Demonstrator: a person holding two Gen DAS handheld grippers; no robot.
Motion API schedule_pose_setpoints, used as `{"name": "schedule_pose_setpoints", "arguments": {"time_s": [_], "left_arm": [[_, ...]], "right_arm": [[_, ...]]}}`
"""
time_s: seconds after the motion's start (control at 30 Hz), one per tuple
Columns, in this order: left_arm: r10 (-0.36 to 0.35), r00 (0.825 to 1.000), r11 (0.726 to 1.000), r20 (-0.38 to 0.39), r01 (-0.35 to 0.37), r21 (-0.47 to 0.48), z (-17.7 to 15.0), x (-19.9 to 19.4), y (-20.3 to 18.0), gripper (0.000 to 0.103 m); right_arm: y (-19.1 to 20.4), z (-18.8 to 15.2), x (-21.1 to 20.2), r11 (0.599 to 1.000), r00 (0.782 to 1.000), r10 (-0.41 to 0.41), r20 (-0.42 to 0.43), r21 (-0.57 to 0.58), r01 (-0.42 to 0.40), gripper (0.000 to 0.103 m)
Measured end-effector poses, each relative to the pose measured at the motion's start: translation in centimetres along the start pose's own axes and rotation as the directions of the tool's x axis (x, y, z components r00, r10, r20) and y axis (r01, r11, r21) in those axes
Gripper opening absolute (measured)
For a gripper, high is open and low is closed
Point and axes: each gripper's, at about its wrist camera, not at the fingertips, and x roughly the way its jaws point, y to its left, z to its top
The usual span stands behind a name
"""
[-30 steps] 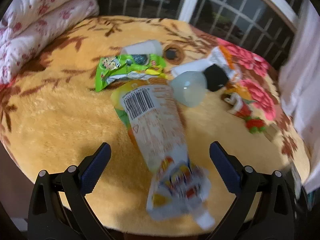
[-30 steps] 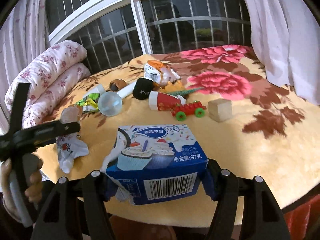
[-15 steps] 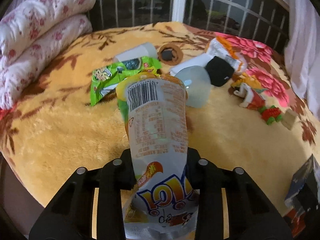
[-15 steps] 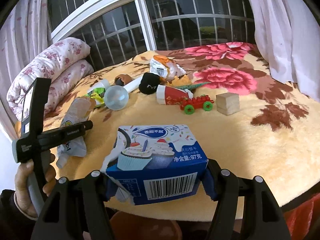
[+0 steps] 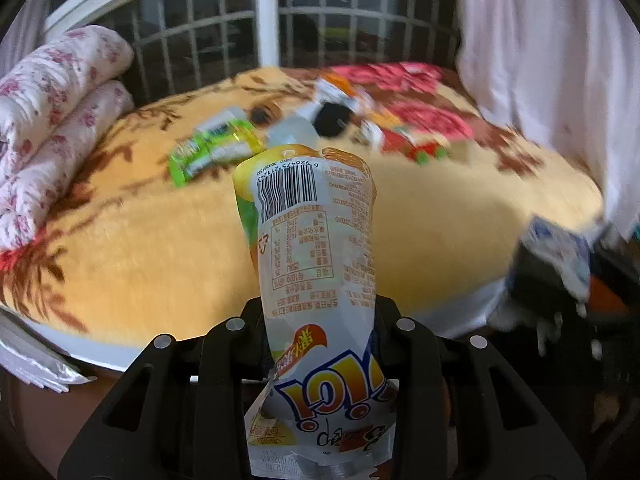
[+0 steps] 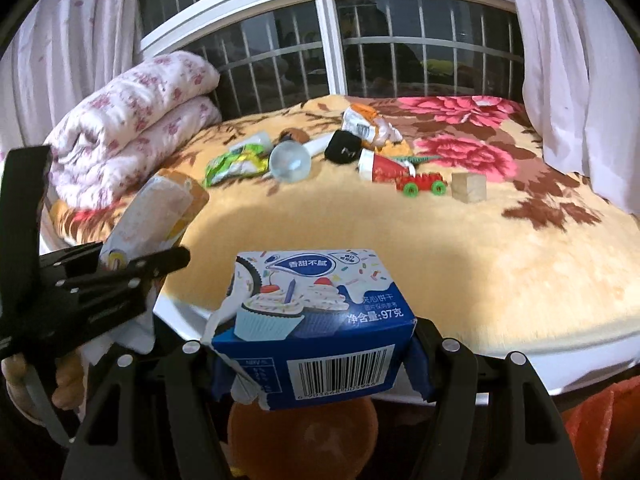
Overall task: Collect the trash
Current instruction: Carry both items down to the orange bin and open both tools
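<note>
– So where does the drink pouch (image 5: 316, 264) sit against the left gripper (image 5: 320, 344)?
– Squeezed between its two fingers, lower end toward the camera, barcode end sticking up over the near edge of the blanket (image 5: 160, 248); from the right wrist view the same pouch (image 6: 156, 216) stands tilted in that gripper (image 6: 132, 276), on the window side of the person's hand (image 6: 24, 372).
– And the right gripper (image 6: 316, 356)?
– Pinching the blue cake box (image 6: 316, 312) by its two ends, barcode face toward the lens; the box hangs just off the blanket's (image 6: 400, 248) near edge.
– Any container below it?
– An orange round thing (image 6: 304, 436) shows under the box; too dark to tell what it is or what it holds.
– What lies on the blanket?
– A green wrapper (image 6: 236, 162), a clear ball (image 6: 290, 162) beside it, a red toy car (image 6: 420, 183) and a wooden block (image 6: 469, 187), all well beyond the box, nearer the window (image 6: 332, 44).
</note>
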Motion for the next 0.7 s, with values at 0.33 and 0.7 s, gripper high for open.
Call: {"name": "schedule_pose_setpoints", "arguments": {"time_s": [0.33,0.7], "left_arm": [[-0.108,0.975,0.984,-0.195,0.133,0.12,-7.8,1.4,-0.2,0.033],[-0.086,0.865,0.965,-0.494,0.195,0.174,-13.9,11.8,-0.9,0.033]], "right_arm": [[0.6,-6.5,1.0,0.999,0.978,0.014,-0.206,-0.044,-0.023,0.065],[-0.4,-11.3,11.2,0.994,0.883,0.06,-0.465,-0.057,-0.098,0.065]]}}
